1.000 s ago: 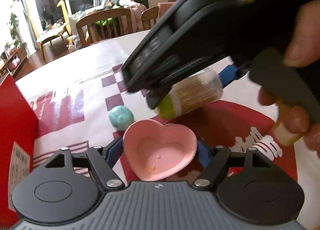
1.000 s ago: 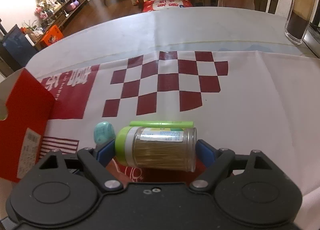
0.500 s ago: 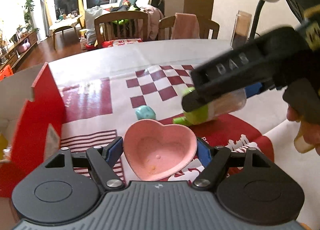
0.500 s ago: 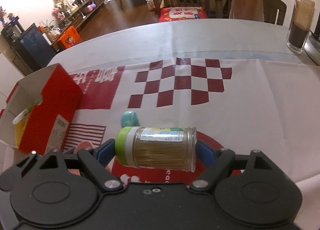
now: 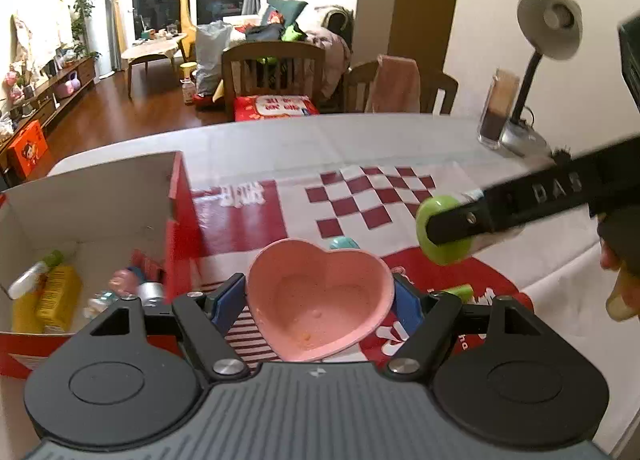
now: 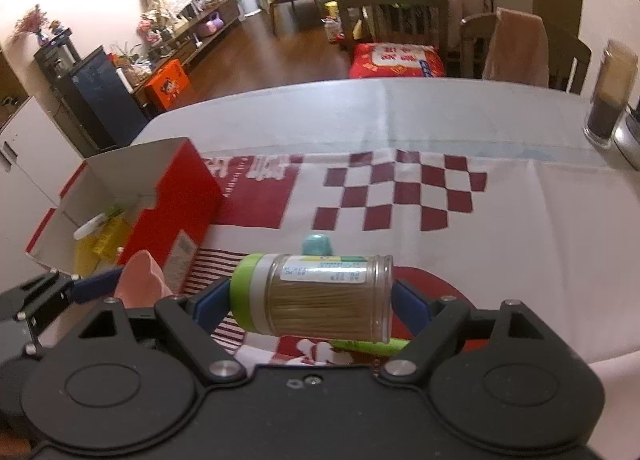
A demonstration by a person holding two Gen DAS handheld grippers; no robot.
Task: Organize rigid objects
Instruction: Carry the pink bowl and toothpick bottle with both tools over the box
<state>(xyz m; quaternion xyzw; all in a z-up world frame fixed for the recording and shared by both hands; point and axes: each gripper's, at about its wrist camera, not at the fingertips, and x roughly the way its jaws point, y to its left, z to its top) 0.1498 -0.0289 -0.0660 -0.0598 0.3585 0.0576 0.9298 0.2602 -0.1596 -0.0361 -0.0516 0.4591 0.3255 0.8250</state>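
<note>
My left gripper (image 5: 320,296) is shut on a pink heart-shaped dish (image 5: 320,300) and holds it above the table, right of the open red box (image 5: 182,228). My right gripper (image 6: 312,300) is shut on a toothpick jar (image 6: 320,298) with a green lid, lying sideways between the fingers; the jar also shows in the left wrist view (image 5: 442,230). The box (image 6: 172,200) holds a yellow pack (image 5: 48,300) and other small items. A teal egg-shaped object (image 6: 317,245) and a green tube (image 6: 372,346) lie on the cloth.
The table has a white cloth with a red checker print (image 6: 400,192). A glass jar (image 5: 496,112) and a desk lamp (image 5: 548,28) stand at the far right. Wooden chairs (image 5: 276,68) stand behind the table.
Both grippers have lifted and pulled back with their loads. The red box's inside has come into view at the left. The right gripper has moved right in the left wrist view.
</note>
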